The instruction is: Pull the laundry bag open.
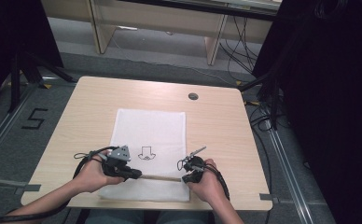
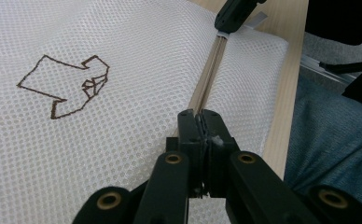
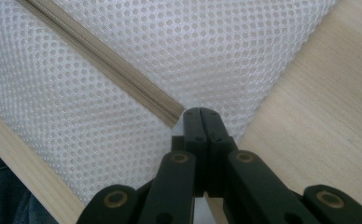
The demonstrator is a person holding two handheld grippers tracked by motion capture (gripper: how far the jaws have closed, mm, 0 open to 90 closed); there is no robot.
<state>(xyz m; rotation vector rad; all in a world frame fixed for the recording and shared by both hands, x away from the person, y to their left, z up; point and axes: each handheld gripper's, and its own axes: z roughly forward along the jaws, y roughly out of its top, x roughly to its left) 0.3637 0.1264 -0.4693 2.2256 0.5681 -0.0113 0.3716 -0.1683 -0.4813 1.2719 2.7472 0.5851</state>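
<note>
Item 1, left gripper [image 2: 201, 122]: black fingers [image 2: 188, 135] pressed together, pinching one end of the tan zipper [image 2: 206, 79]; in the high view the left gripper [image 1: 133, 174] lies at the near left of the mesh bag, held in the person's left hand [image 1: 93, 175].

Item 2, right gripper [image 3: 200, 116]: black fingers [image 3: 216, 130] closed tight, their tips at the other end of the zipper [image 3: 100, 58], at the corner of the bag; whether they pinch the zipper end or the mesh beside it cannot be told. In the high view the right gripper [image 1: 188, 177] sits at the near right, in the right hand [image 1: 209, 182].

Item 3, zipper [image 1: 160, 178]: runs straight between the two grippers along the near edge of the bag, closed as far as visible.

Item 4, white mesh bag [image 1: 151, 130]: lies flat at the middle of the counter, with a brown outlined emblem [image 2: 67, 84] stitched on its face, behind the zipper.

Item 5, counter [image 1: 216, 126]: light wood, with a round grommet [image 1: 193, 96] at its far right.

Item 6, person's blue trousers [image 2: 328, 144]: just past the near counter edge.
</note>
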